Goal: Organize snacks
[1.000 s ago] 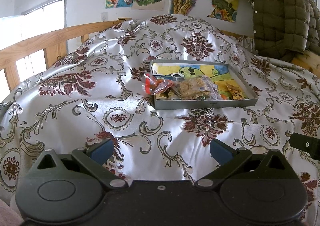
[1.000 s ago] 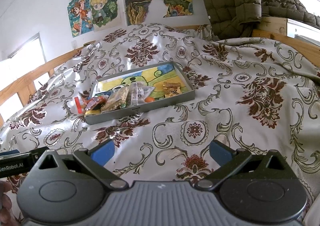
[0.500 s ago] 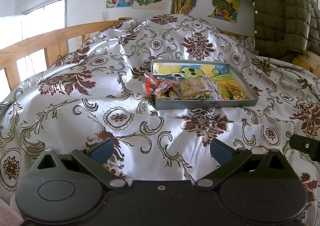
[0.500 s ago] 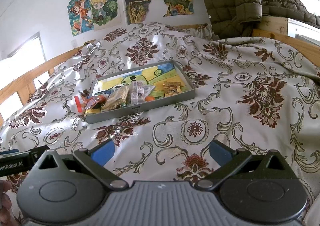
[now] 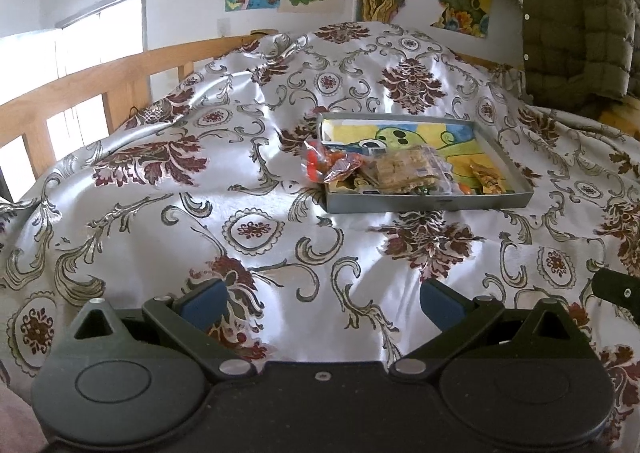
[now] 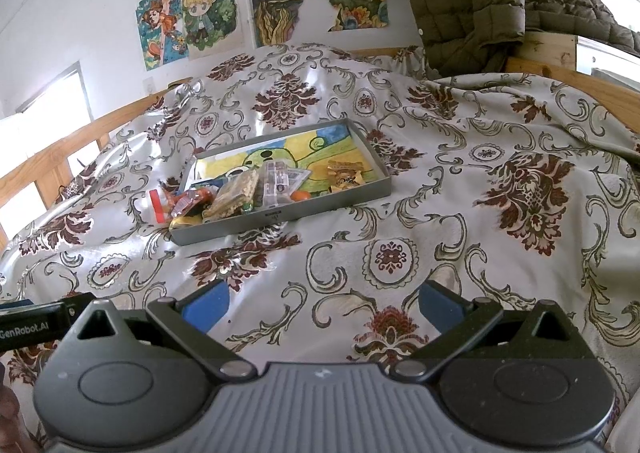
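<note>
From the left wrist view, the left gripper (image 5: 322, 303) hovers low over a glossy satin bedspread with maroon damask and grey scrollwork (image 5: 256, 181), its blue-padded fingers (image 5: 204, 303) spread wide with nothing between them. Ahead, well apart from the fingertips, a shallow rectangular grey tray with a cartoon-printed floor (image 5: 432, 203) rests on the rumpled cloth. Crinkly snack packets crowd its near left corner: a red-and-orange foil packet (image 5: 328, 167) spilling over the rim, and a clear bag of pale biscuits (image 5: 404, 169) beside it. A small yellow wrapper (image 5: 486, 179) lies alone to the right. Open cloth runs between gripper and tray; a wooden bed rail (image 5: 80, 93) bounds the left edge.

From the right wrist view, the right gripper (image 6: 324, 303) also stands with fingers parted and empty above the bedspread. The tray (image 6: 320, 209) sits ahead and left, its far half bare. A quilted olive puffer jacket (image 6: 472, 1) hangs at the far right.
</note>
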`<control>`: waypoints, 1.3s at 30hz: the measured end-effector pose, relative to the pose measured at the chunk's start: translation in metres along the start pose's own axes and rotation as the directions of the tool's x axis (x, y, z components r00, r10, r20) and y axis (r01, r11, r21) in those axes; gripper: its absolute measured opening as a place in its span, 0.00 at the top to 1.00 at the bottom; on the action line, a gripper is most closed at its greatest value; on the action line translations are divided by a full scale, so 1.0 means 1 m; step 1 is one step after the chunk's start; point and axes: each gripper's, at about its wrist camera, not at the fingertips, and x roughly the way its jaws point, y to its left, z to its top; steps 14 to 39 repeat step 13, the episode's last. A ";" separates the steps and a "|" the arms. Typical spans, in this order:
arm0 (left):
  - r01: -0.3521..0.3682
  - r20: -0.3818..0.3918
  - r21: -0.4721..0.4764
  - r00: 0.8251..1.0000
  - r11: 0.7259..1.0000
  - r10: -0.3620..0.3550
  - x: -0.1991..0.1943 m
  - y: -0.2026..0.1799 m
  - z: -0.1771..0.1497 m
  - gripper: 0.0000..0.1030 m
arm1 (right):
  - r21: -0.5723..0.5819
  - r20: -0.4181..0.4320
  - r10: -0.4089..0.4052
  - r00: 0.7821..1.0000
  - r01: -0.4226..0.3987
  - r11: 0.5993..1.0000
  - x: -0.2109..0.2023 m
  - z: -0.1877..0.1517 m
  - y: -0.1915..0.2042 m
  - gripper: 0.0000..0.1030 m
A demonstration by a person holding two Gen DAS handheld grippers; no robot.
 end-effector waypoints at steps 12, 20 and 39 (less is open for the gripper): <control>0.003 -0.003 -0.001 1.000 1.000 -0.003 0.000 0.000 0.001 0.01 | -0.001 -0.002 -0.001 1.000 0.001 1.000 0.000 0.000 0.000 0.00; 0.003 -0.004 -0.001 1.000 1.000 -0.003 -0.001 0.000 0.001 0.01 | -0.001 -0.002 -0.001 1.000 0.001 1.000 0.000 0.000 0.000 0.00; 0.003 -0.004 -0.001 1.000 1.000 -0.003 -0.001 0.000 0.001 0.01 | -0.001 -0.002 -0.001 1.000 0.001 1.000 0.000 0.000 0.000 0.00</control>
